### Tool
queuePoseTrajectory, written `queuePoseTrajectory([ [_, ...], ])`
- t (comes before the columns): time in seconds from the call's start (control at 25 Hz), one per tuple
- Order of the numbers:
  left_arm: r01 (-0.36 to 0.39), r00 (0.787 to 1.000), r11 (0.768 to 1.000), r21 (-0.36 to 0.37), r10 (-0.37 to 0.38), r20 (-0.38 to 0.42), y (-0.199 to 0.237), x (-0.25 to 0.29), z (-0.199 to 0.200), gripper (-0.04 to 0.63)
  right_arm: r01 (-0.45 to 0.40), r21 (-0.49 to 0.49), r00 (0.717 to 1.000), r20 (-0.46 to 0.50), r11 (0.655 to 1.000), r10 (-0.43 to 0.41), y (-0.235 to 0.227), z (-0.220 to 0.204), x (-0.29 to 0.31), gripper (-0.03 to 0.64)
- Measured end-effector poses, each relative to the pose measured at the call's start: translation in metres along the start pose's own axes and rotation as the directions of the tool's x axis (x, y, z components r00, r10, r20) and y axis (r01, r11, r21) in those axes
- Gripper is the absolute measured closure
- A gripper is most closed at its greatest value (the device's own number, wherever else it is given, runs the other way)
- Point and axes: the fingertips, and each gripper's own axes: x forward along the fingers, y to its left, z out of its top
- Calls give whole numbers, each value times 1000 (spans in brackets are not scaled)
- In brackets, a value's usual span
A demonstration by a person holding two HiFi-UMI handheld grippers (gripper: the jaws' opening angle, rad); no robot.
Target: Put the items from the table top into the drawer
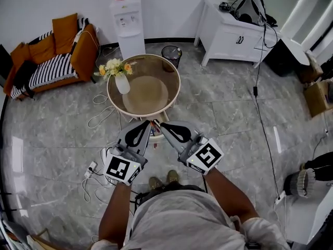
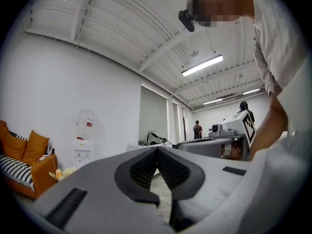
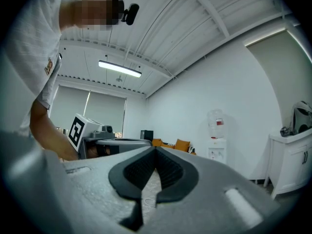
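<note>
A round glass-topped table point(image 1: 174, 77) stands ahead of me. On its left side is a white vase of yellow and white flowers point(image 1: 120, 79). My left gripper point(image 1: 149, 123) and right gripper point(image 1: 159, 125) are held side by side just in front of the table's near rim, tips almost touching each other. Both point level towards the table. In the left gripper view the left gripper point(image 2: 157, 149) is shut with nothing between the pads. The right gripper point(image 3: 156, 149) is likewise shut and empty. Between the tips, under the rim, a small white drawer-like part point(image 1: 155, 135) shows, mostly hidden.
An orange sofa point(image 1: 52, 51) stands at the far left, a white water dispenser point(image 1: 127, 20) behind the table and a black bin point(image 1: 171, 53) beside it. A white cabinet point(image 1: 234, 35) is at the far right. Cables point(image 1: 99, 116) and a power strip point(image 1: 91, 168) lie on the tiled floor.
</note>
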Motion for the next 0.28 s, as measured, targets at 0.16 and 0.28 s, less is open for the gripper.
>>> queuePoseTrajectory([
  [0.16,-2,1000,1000,-7,2,9,3,0,1,596,12,-4,1000,-2,1000,-12,-2,0,-1,617],
  [0.28,-5,1000,1000,-10,5,12,7,0,0,597,24,-4,1000,-3,1000,-24,-5,-1,0,617],
])
